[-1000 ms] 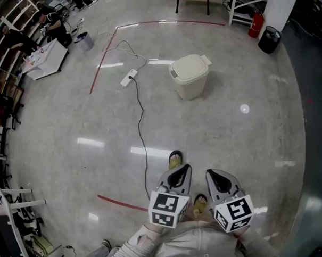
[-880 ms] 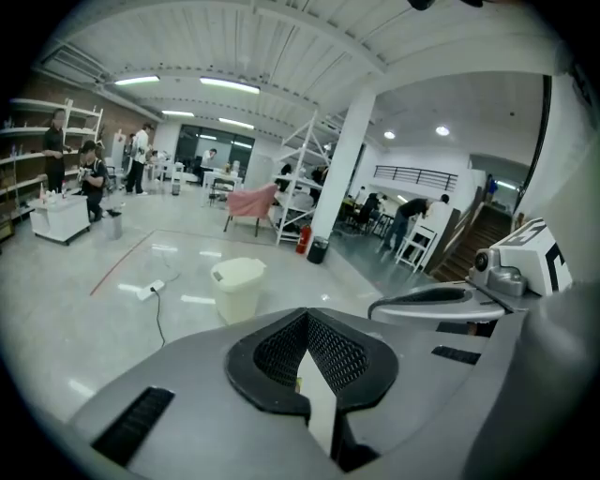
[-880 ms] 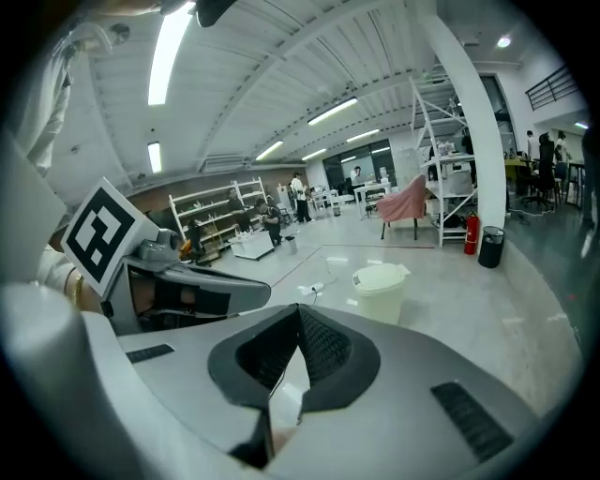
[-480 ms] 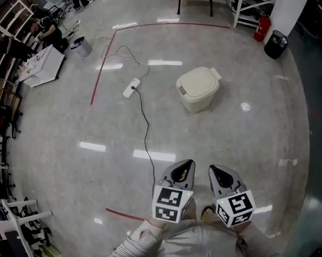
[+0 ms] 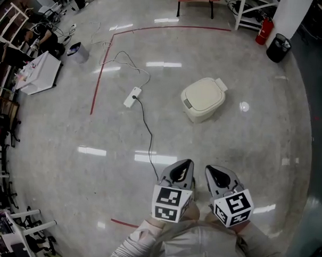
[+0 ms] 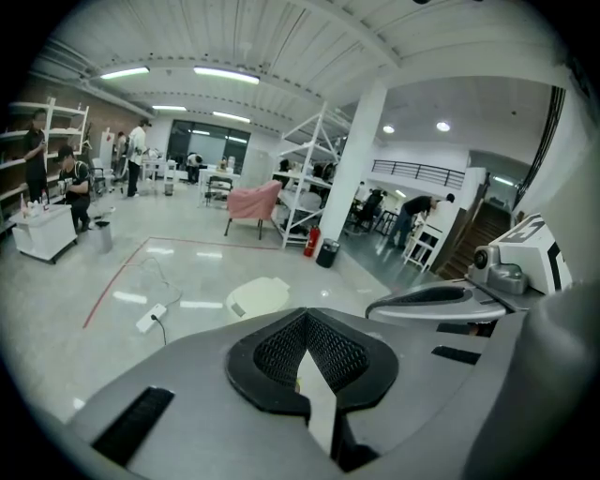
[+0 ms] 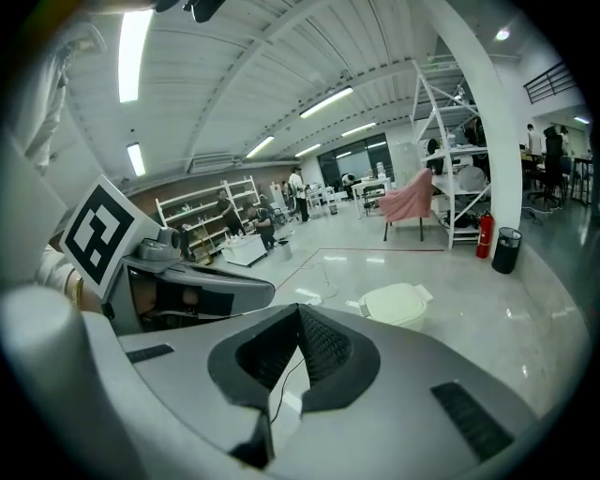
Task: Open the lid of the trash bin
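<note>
1. Item: trash bin, cream, standing on the polished floor ahead of both tools and well apart from them. The lid lies flat and shut. A tab juts out at its far side, probably the hinge. A small grey panel sits on the near front, probably the release.
2. Item: left tool, held low and close to the body with its nose toward the bin. Its jaws meet at the tips with nothing between them.
3. Item: right tool, just beside the left one and aimed the same way. Its jaws are likewise closed and empty.
4. Status: the lid has not been touched. Both tools appear to be held closed and tucked in for the approach, since nothing is within reach yet.
5. Item: power strip, on the floor left of the bin. Its cable trails back toward the person and could snag a foot.
6. Item: red tape line, marking off the floor area where the bin stands.
</note>
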{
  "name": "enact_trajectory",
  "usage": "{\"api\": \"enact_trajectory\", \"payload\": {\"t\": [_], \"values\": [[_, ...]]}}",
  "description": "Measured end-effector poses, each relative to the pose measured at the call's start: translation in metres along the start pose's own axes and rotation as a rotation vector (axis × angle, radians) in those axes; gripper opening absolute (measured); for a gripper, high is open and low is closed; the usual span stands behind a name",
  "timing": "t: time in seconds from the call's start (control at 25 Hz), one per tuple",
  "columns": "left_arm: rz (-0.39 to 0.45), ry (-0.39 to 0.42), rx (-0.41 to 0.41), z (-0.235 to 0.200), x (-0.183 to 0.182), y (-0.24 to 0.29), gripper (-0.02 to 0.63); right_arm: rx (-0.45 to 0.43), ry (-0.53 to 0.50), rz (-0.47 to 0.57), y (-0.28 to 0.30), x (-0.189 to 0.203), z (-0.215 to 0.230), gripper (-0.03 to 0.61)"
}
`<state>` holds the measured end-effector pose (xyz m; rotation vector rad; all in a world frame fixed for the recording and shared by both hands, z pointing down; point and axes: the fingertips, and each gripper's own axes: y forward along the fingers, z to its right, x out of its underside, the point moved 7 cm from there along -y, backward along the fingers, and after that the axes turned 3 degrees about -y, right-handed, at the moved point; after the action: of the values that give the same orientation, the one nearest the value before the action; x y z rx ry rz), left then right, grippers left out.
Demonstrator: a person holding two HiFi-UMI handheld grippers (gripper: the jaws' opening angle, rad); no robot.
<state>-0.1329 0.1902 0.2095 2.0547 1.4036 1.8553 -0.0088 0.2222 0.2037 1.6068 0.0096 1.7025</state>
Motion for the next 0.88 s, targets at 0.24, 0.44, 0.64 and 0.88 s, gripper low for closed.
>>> {"api": "enact_trajectory", "payload": {"t": [0.24, 0.44, 0.64, 0.88], "values": [[-0.017, 0.008, 0.012, -0.022, -0.013, 0.020, 0.002, 0.024, 0.036, 0.000, 0.024, -0.012, 0.013, 0.000], [-0.032, 0.008, 0.001, -0.029, -0.016, 0.039, 0.002, 0.040, 0.059, 0.011, 0.035, -0.017, 0.031, 0.000], [-0.049, -0.020, -0.033, -0.037, -0.019, 0.067, 0.002, 0.050, 0.074, 0.013, 0.051, -0.019, 0.063, 0.000], [-0.063, -0.069, -0.066, -0.044, -0.024, 0.111, 0.002, -0.006, 0.018, -0.057, 0.078, -0.013, 0.103, 0.000]]}}
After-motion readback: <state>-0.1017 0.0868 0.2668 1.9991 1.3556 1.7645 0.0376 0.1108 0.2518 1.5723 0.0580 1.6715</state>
